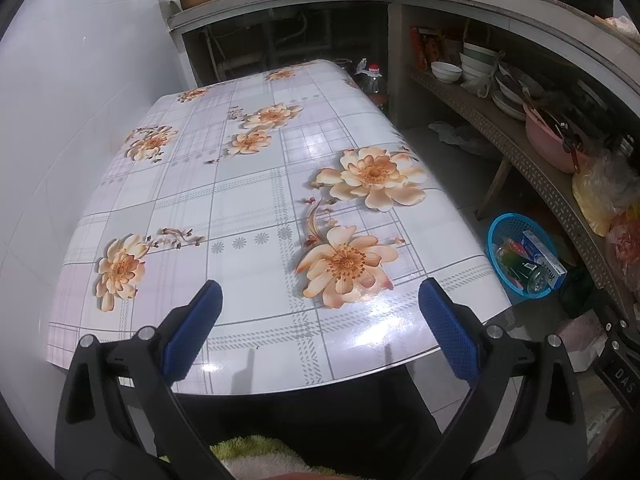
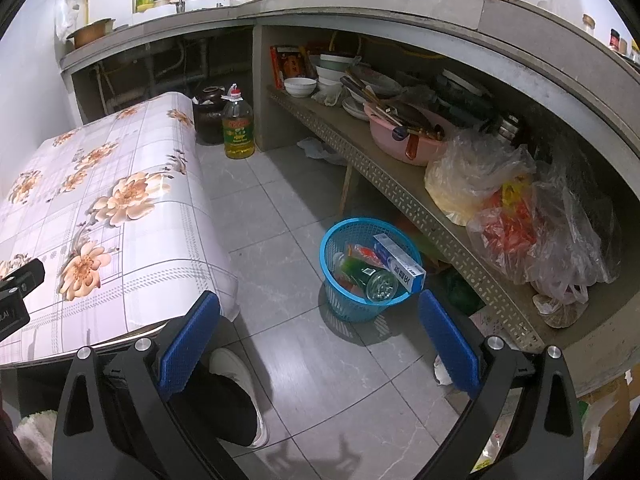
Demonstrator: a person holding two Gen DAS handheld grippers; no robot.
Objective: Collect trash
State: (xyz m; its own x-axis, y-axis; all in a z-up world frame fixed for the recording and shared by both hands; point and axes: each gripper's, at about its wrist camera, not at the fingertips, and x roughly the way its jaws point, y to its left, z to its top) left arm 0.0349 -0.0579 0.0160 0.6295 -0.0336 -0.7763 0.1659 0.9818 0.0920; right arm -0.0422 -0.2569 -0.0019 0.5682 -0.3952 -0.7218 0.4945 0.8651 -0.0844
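**Both grippers open, trash sitting in blue basket on floor**

Left gripper (image 1: pixel 320 296): fingers spread wide, nothing between the blue pads (image 1: pixel 196 332), hovering over near edge of table (image 1: pixel 248 208). Floral plaid tablecloth covers the top, glossy, bare of objects.

Right of table, on grey tile floor (image 2: pixel 288 208): blue basket (image 2: pixel 340 240), upright, just beside the low perforated shelf (image 2: pixel 400 192). Inside: green glass bottle (image 2: pixel 372 278) lying tilted with base toward camera, blue-white carton (image 2: pixel 400 264) leaning on the rim and sticking out, red wrapper (image 2: pixel 366 252) behind them. Same basket visible in left wrist view past table's right edge.

Right gripper (image 2: pixel 320 312): fingers also spread wide, holding nothing, above floor, basket framed between the pads but well apart from them. Shoe (image 2: pixel 236 368) on the floor under its left finger.

Further back: oil bottle (image 2: pixel 238 130) and dark jar (image 2: pixel 208 114) on floor at table's far corner. Shelf holds bowls (image 2: pixel 300 86), pink basin (image 2: pixel 396 138), plastic bags (image 2: pixel 480 176).
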